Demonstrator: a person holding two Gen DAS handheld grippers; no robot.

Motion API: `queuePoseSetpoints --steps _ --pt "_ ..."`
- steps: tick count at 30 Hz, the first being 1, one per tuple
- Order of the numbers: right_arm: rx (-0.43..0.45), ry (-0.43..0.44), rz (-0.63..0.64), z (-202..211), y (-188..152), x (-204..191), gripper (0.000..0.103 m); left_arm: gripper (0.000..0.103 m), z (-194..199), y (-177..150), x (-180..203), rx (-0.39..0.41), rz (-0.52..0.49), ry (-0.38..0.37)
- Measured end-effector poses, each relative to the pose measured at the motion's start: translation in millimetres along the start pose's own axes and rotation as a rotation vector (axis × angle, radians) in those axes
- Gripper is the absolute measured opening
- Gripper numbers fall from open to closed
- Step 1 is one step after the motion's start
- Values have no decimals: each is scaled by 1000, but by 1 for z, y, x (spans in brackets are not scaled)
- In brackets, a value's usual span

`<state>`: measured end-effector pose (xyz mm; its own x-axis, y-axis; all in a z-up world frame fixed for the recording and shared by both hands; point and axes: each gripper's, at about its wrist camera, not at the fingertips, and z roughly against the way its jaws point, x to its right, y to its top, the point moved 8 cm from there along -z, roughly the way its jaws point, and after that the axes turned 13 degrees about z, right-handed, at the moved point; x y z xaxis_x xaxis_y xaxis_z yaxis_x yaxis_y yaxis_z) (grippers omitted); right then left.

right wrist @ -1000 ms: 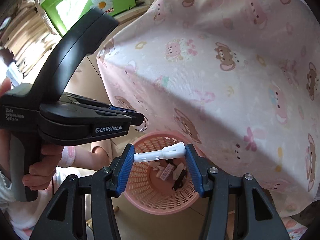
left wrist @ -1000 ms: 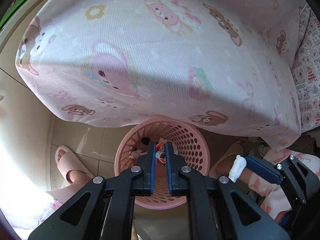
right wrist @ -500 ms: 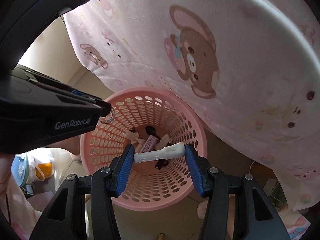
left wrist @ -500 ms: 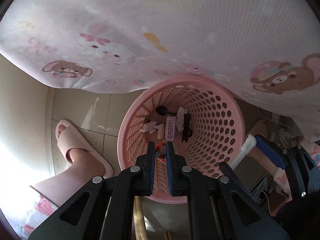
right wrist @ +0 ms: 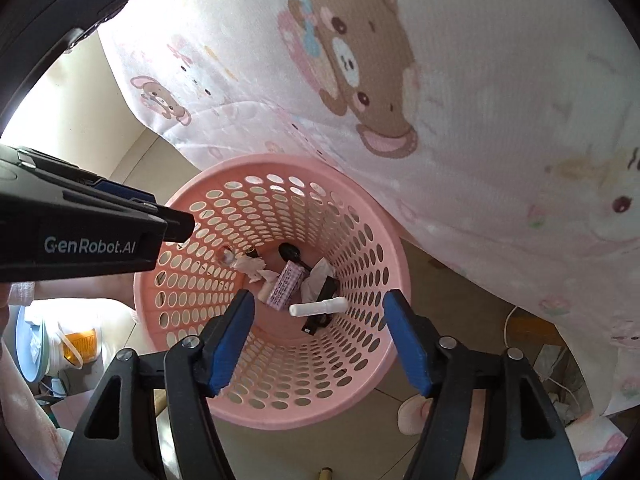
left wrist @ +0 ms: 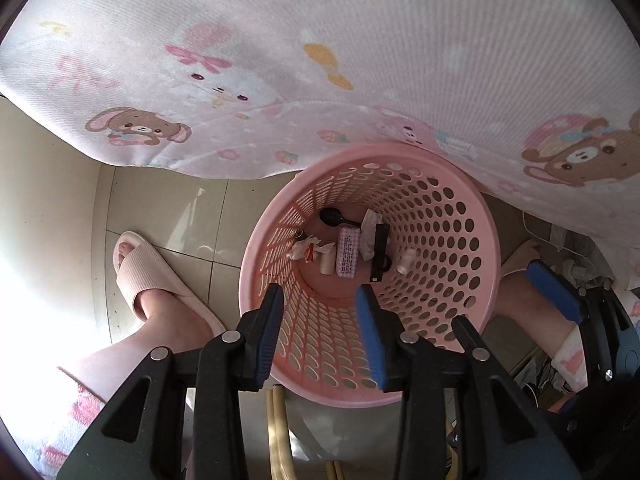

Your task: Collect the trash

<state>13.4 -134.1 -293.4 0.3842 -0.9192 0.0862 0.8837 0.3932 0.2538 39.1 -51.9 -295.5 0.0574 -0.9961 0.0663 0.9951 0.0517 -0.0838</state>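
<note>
A pink perforated basket [left wrist: 492,264] stands on the floor directly below both grippers. My left gripper [left wrist: 320,296] hangs over its near rim, its jaws opening with nothing between them. A small orange-and-white scrap [left wrist: 307,254] lies at the bottom among crumpled paper, beside a pink checked packet [left wrist: 347,252], a black spoon [left wrist: 332,216] and a black stick [left wrist: 380,252]. In the right wrist view my right gripper [right wrist: 320,300] is over the basket [right wrist: 396,264], its jaws also opening. The white tube [right wrist: 318,308] is down inside, free of both pads.
A pink cartoon-print sheet [left wrist: 320,60] overhangs the basket's far rim. A person's foot in a pink slipper [left wrist: 152,276] rests on the tiled floor to the left. Cables and clutter [left wrist: 568,256] lie to the right. The left gripper's black body [right wrist: 92,240] crosses the right view.
Both grippers came down over the basket, then their jaws spread. The scrap left the left jaws, and the white tube left the right pads and dropped into the basket.
</note>
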Motion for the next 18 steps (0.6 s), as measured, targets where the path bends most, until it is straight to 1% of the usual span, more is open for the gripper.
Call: queuePoseSetpoints --steps 2,4,5,6,8,12,16,18 --pt "5 -12 -5 6 0 4 70 42 8 2 -2 20 14 -10" --pt "25 -26 -21 15 2 8 70 43 21 5 -4 62 19 -11" --pt "37 -30 -31 22 3 11 70 46 29 7 -4 91 17 -8" --pt "53 -34 -40 29 4 14 70 51 38 8 -5 125 14 -4" --pt "97 -50 -55 47 9 20 70 60 57 10 -6 182 17 -14" --pt "206 -83 -79 90 15 29 70 64 95 11 -9 276 38 -63" --pt "290 -98 -93 129 19 33 70 69 136 12 -9 411 17 -65" --pt "340 -121 -96 150 22 36 70 73 154 11 -8 466 7 -72"
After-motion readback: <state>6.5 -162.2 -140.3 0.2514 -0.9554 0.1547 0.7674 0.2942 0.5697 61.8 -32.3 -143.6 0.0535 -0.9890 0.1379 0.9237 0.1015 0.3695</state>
